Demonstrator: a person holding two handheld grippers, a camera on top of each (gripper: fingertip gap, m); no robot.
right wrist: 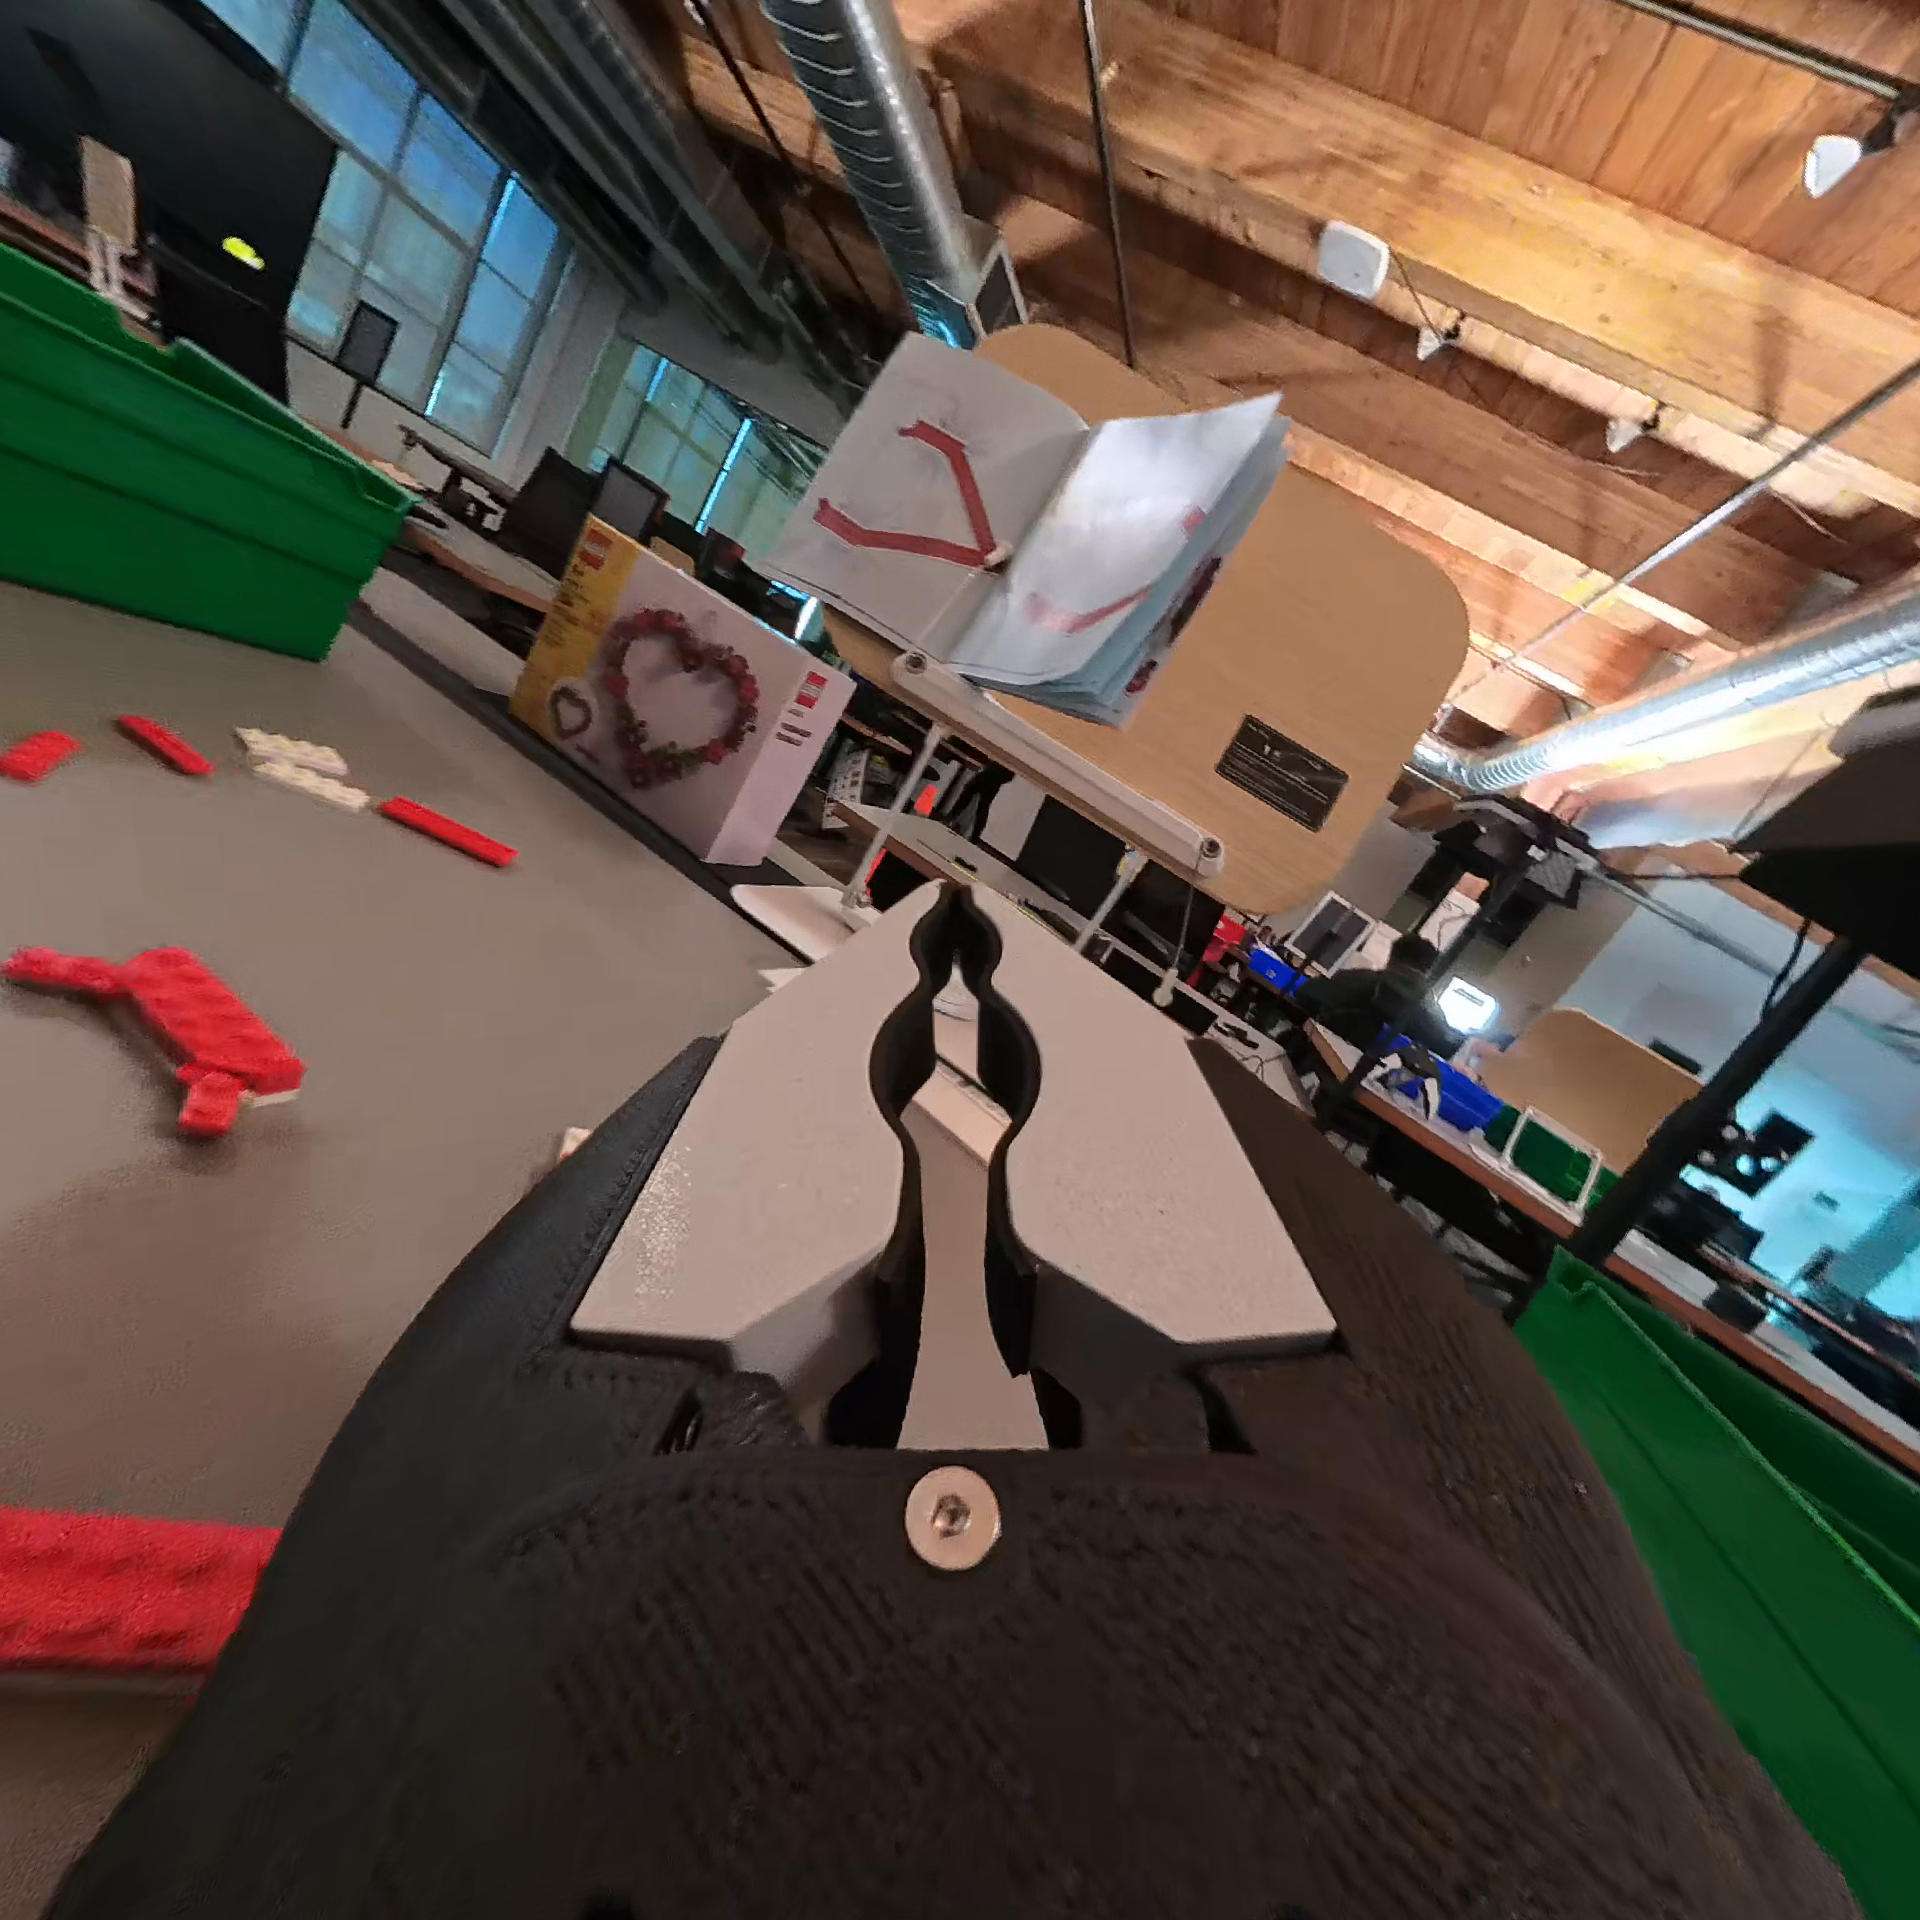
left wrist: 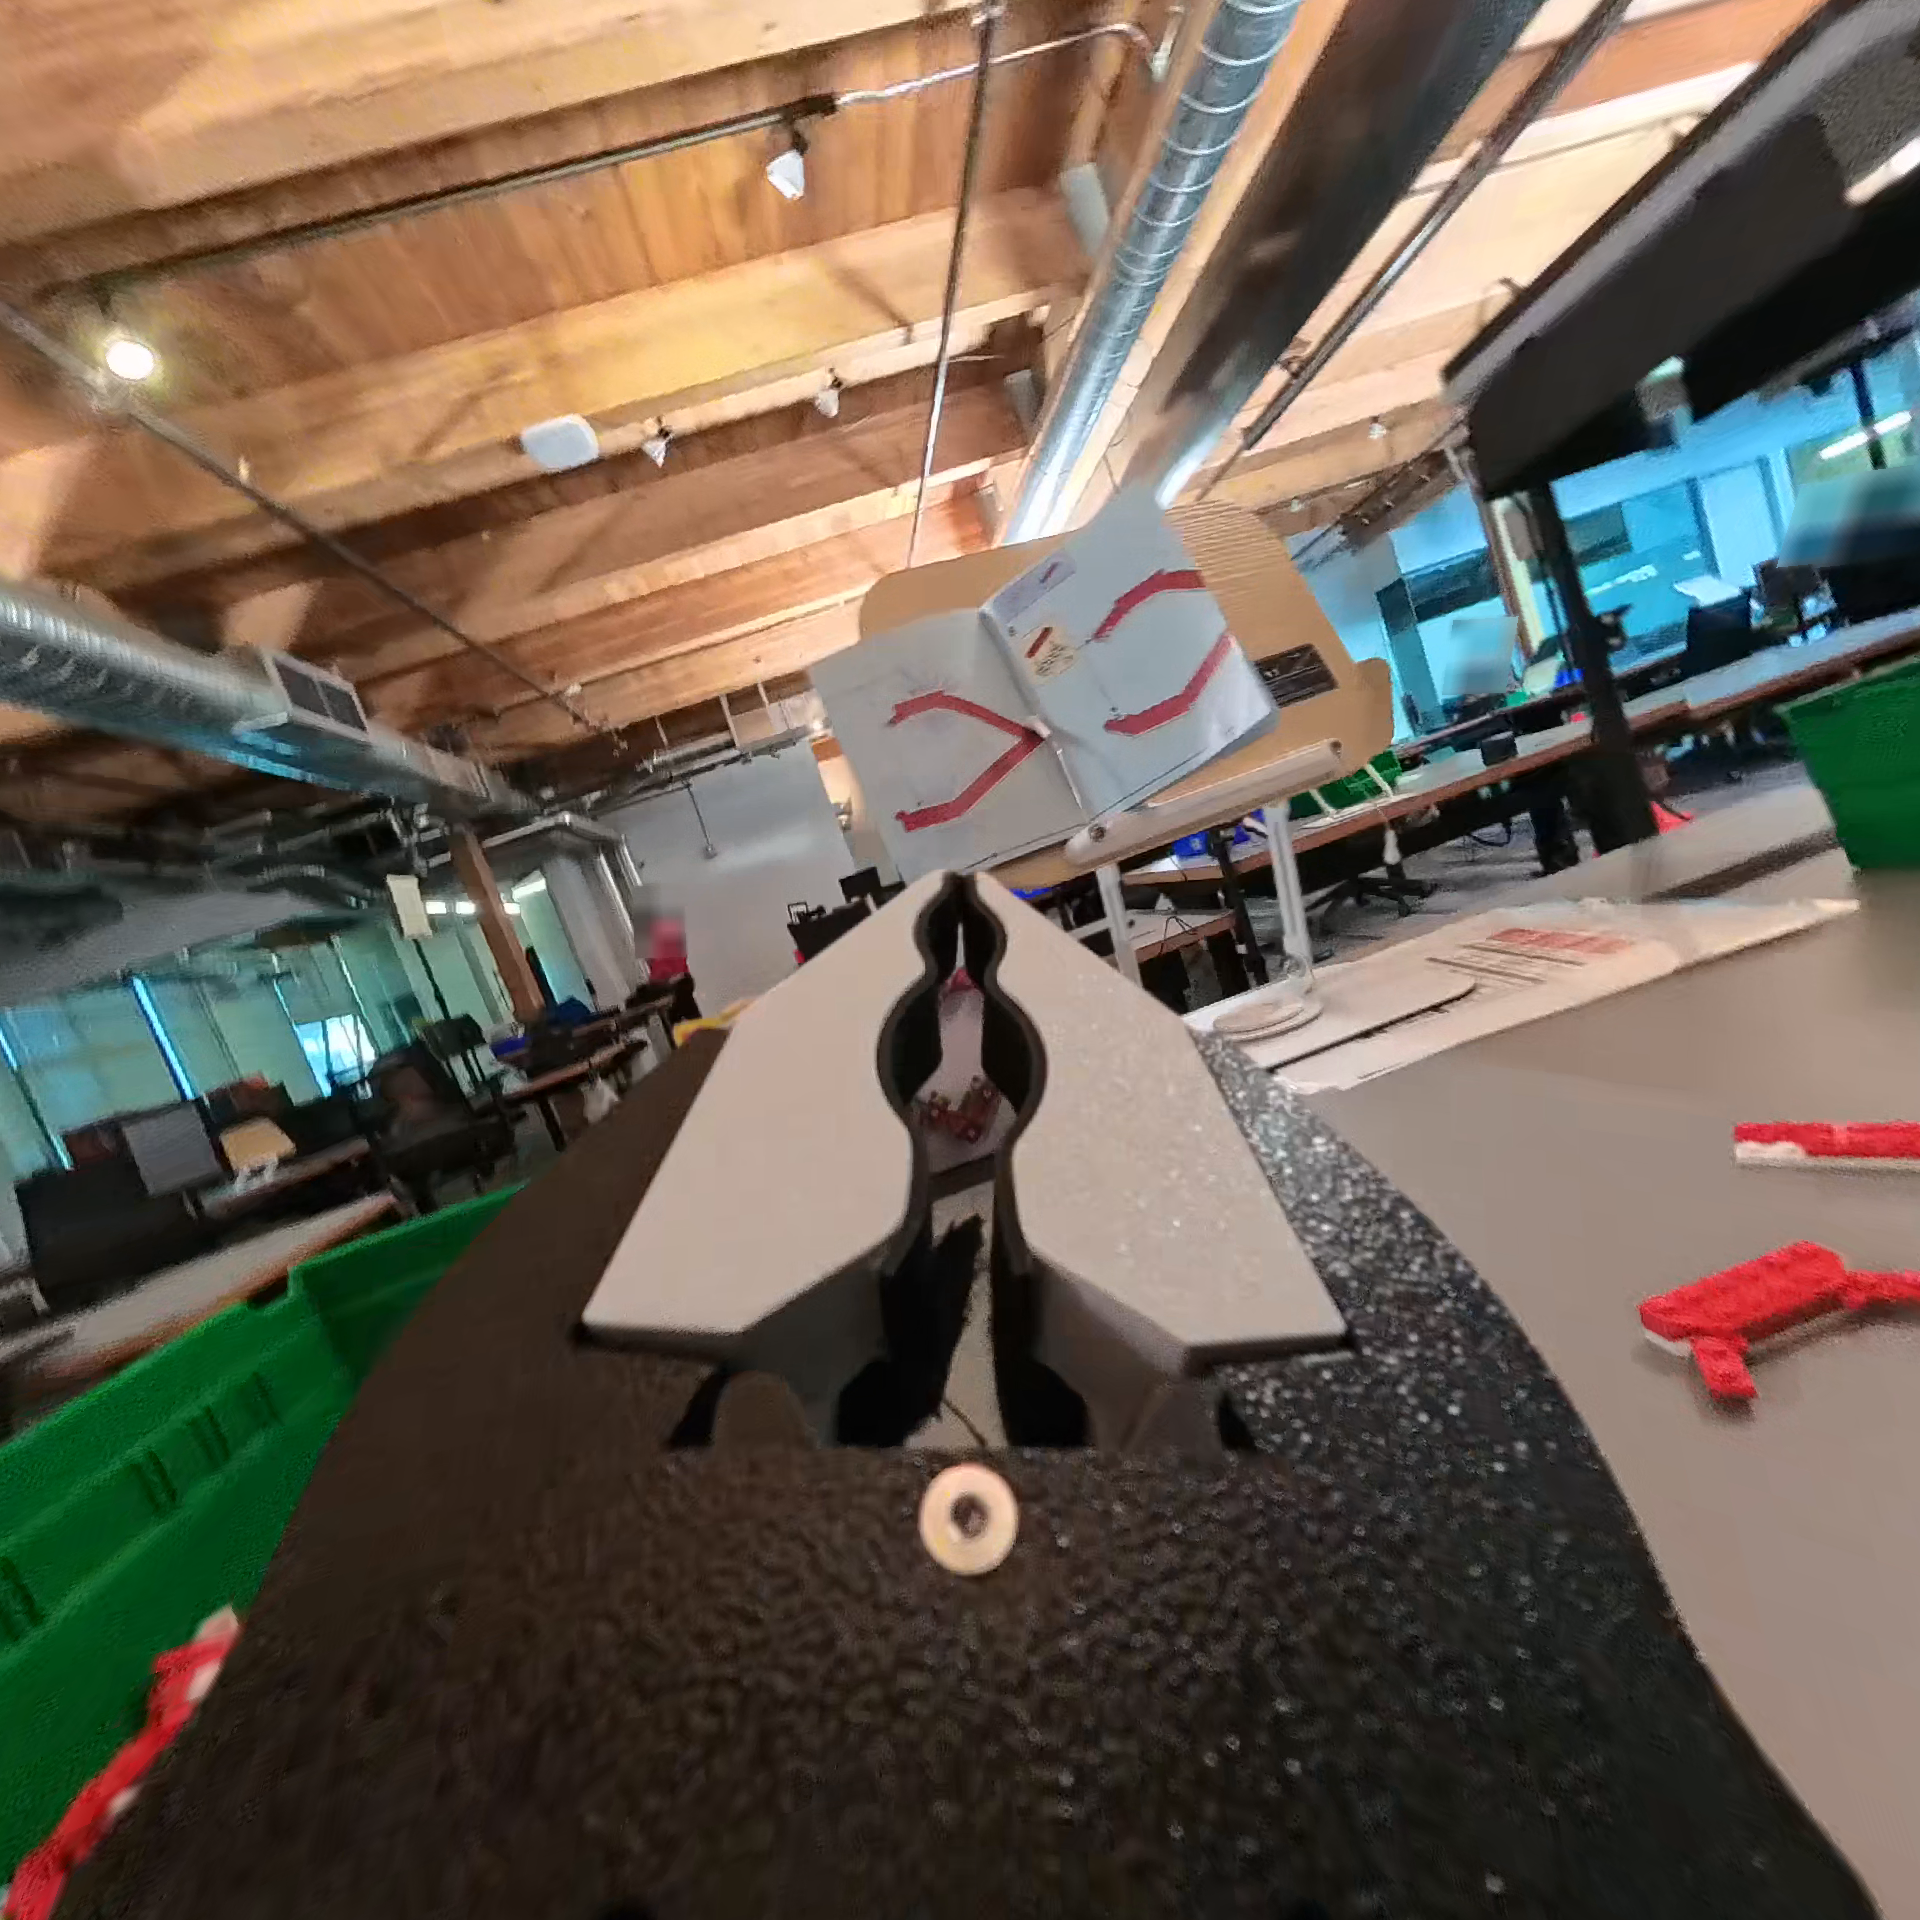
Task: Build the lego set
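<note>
My left gripper (left wrist: pixel 961 885) is shut, its fingertips meeting, raised above the grey table (left wrist: pixel 1558 1195). A red angled Lego assembly (left wrist: pixel 1766 1309) and a red-and-white strip (left wrist: pixel 1829 1143) lie to its right. Small red pieces (left wrist: pixel 956 1117) show on the table through the gap lower down the fingers. My right gripper (right wrist: pixel 948 896) is also shut, its tips meeting. To its left lie the red angled assembly (right wrist: pixel 177 1013), a long red plate (right wrist: pixel 447 831), white pieces (right wrist: pixel 296 769) and more red plates (right wrist: pixel 164 745). A larger red build (right wrist: pixel 114 1590) sits at the lower left edge.
An open instruction booklet (left wrist: pixel 1049 707) rests on a wooden stand ahead, and also shows in the right wrist view (right wrist: pixel 987 540). The Lego box (right wrist: pixel 675 707) stands at the table's far side. Green bins flank the table (left wrist: pixel 156 1403) (left wrist: pixel 1860 769) (right wrist: pixel 177 488) (right wrist: pixel 1714 1455). Left tips to right tips: about 30 cm. Measured from the fingertips, the red angled assembly (right wrist: pixel 177 1013) is 15 cm or so from the right gripper and 20 cm from the left. Seen from the left wrist view (left wrist: pixel 1762 1296) as well.
</note>
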